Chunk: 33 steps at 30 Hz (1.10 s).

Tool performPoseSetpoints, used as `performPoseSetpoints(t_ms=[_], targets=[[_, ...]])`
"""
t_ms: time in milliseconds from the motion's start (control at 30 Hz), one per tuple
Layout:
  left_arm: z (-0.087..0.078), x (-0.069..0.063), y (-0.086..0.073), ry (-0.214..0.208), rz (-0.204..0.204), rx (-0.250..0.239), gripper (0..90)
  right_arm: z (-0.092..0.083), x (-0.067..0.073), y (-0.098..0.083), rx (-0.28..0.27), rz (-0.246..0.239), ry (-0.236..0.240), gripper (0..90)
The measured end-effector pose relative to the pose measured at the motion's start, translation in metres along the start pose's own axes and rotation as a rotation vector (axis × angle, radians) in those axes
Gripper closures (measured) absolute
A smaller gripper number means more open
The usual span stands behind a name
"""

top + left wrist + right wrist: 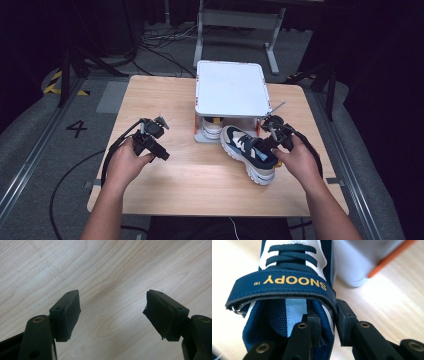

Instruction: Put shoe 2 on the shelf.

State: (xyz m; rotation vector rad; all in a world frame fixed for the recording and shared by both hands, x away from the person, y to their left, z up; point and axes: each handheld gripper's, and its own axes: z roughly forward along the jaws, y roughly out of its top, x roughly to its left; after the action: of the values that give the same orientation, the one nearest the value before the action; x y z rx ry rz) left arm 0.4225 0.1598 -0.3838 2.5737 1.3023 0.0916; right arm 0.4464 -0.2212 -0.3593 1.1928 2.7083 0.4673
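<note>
The right hand-held gripper (272,131) pinches the side wall of a navy, white and beige chunky sneaker (248,152) with a yellow-lettered strap: in the right gripper view one jaw sits inside the shoe's opening against the mesh lining and light blue tongue loop, the other presses the outside of the collar, the wall of the sneaker (294,285) sandwiched between them. The shoe lies on the light wooden bench (200,175), toe pointing toward the person's side, heel end up by this gripper.

Just beyond the gripper, on the far side of the shoe, stands a white flat-topped plastic rack with orange legs (229,89). Its near edge and one leg sit close to the shoe's heel, crowding that side; in the right gripper view the rack's rounded white corner (359,262) and an orange leg show just past the sneaker's collar. Under the rack's top a second white shoe (213,128) is tucked, just beside the held one.

The left hand-held gripper (154,134) is well apart across bare bench, its jaws spread wide with nothing but wood grain (107,277) between them. Cables trail from both grippers toward the bench's near edge.
</note>
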Motion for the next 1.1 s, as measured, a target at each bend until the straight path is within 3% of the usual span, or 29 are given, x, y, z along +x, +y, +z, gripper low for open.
performPoseSetpoints(t_ms=[100, 167, 300, 400, 500, 600, 667, 733, 800, 933, 1100], targets=[[0.001, 0.001, 0.000, 0.002, 0.001, 0.002, 28.4, 0.010, -0.010, 0.005, 0.000, 0.075, -0.045, 75.5], [0.002, 0.000, 0.000, -0.002, -0.005, 0.006, 28.3, 0.019, -0.013, 0.008, 0.011, 0.100, -0.060, 75.0], [0.002, 0.000, 0.001, -0.001, 0.002, 0.009, 28.4, 0.032, -0.013, 0.010, 0.029, 0.088, -0.060, 70.5], [0.001, 0.001, 0.002, 0.010, 0.011, 0.005, 28.4, 0.021, -0.015, 0.006, -0.009, 0.079, -0.030, 60.9], [0.003, 0.000, 0.004, -0.004, 0.003, 0.006, 28.4, -0.005, -0.013, -0.003, -0.080, 0.044, 0.024, 52.5], [0.004, -0.002, 0.006, -0.005, 0.016, 0.012, 28.4, -0.031, -0.002, -0.013, -0.120, -0.093, 0.098, 52.1], [0.004, -0.003, 0.006, -0.007, 0.014, 0.012, 28.4, -0.039, 0.010, -0.017, -0.088, -0.208, 0.144, 52.2], [0.004, -0.004, 0.006, -0.008, 0.016, 0.013, 28.4, -0.038, 0.021, -0.019, -0.040, -0.336, 0.148, 53.8], [0.003, -0.004, 0.006, -0.002, 0.016, 0.010, 28.4, -0.028, 0.029, -0.019, 0.016, -0.429, 0.127, 55.5], [0.002, -0.003, 0.002, -0.005, 0.012, 0.009, 28.3, 0.006, 0.028, -0.012, 0.165, -0.473, 0.134, 58.6], [0.001, 0.000, -0.005, -0.003, -0.005, 0.009, 28.4, 0.038, 0.024, -0.007, 0.270, -0.479, 0.166, 65.4]])
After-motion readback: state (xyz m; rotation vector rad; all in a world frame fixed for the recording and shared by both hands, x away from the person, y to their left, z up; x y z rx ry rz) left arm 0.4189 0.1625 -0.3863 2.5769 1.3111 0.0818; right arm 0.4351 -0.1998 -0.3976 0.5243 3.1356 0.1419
